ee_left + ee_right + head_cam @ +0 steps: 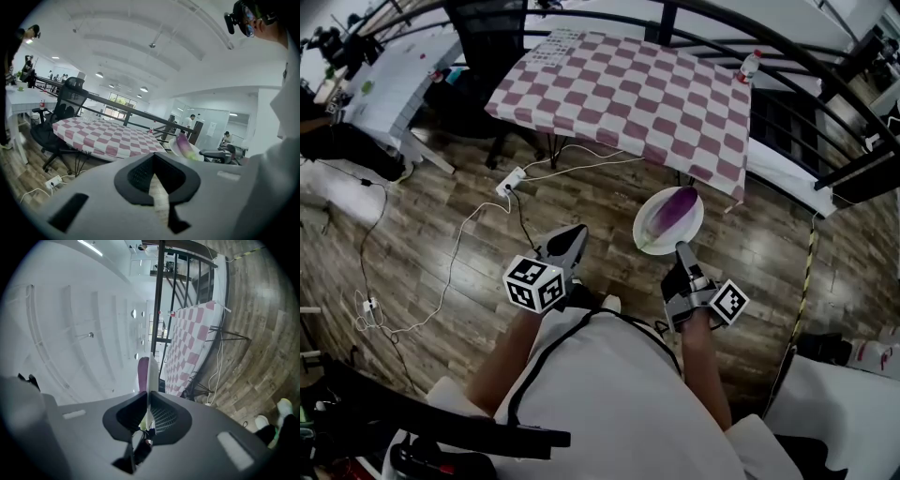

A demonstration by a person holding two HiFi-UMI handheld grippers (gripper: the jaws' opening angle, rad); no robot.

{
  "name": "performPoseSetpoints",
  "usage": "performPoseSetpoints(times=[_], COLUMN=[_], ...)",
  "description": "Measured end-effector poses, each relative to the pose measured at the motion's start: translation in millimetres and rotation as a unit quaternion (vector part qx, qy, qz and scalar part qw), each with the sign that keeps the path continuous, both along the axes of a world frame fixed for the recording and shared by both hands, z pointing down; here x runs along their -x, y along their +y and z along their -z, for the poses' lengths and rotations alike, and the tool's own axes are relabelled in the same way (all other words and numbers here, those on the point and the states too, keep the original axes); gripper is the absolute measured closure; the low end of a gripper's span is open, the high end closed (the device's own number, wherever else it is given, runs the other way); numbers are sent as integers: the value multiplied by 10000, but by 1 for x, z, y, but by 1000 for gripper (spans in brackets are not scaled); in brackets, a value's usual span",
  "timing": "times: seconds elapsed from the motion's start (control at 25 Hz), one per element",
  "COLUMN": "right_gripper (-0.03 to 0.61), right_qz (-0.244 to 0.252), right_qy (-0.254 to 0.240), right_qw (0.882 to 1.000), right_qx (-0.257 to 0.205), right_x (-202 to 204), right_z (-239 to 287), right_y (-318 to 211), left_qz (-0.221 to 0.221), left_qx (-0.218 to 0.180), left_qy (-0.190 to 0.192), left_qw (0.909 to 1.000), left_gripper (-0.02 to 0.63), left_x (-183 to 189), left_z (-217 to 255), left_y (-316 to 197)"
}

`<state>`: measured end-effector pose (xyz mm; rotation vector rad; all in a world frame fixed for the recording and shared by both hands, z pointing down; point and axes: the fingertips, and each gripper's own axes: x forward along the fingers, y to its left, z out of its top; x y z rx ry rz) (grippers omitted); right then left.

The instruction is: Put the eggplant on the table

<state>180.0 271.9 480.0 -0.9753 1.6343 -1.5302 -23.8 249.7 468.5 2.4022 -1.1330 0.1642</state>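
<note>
A purple eggplant [674, 210] lies on a white plate [651, 228] that hangs above the wooden floor, short of the table with the pink-and-white checked cloth [628, 94]. My right gripper [682, 249] is shut on the plate's near rim. In the right gripper view the plate [151, 369] shows edge-on between the pads, with the eggplant [142, 373] to its left. My left gripper [572, 239] hangs to the left of the plate, shut and holding nothing. The left gripper view shows the eggplant [184, 143] at the right of the checked table [98, 133].
A small bottle [748, 64] stands at the table's far right corner. A black office chair [65, 108] sits at the table's left side. A power strip with white cables [510, 181] lies on the floor. Black railings curve behind and to the right.
</note>
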Motion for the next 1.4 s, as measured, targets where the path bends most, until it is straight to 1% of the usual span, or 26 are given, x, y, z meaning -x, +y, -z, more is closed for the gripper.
performPoseSetpoints(times=[0.2,0.36,0.56,0.8,0.92,1.12,1.4], right_gripper=[546,546,546,546,546,546,546], right_qz=[-29,-47,-55,-128,-141,-222,-330], right_qy=[-8,-45,-62,-26,-13,8,-41], right_qw=[10000,10000,10000,9999,9999,9997,9994], right_qx=[-1,54,13,34,-17,68,29], right_x=[-8,-11,-11,-16,-14,-8,9], right_z=[-3,-6,-4,-3,-2,-6,-1], right_y=[-5,-7,-14,-27,-37,-61,-111], left_qz=[-16,-50,-80,-215,-244,-340,-497], left_qx=[-19,17,14,-18,-8,84,129], left_qy=[-64,-81,-64,-68,-64,-29,85], left_qw=[10000,10000,9999,9997,9997,9994,9986], left_gripper=[609,607,608,607,608,609,609], left_x=[-6,-11,-16,-25,-24,-19,-7], left_z=[2,0,-2,0,-2,-11,-15], left_y=[-6,-8,-17,-34,-46,-73,-139])
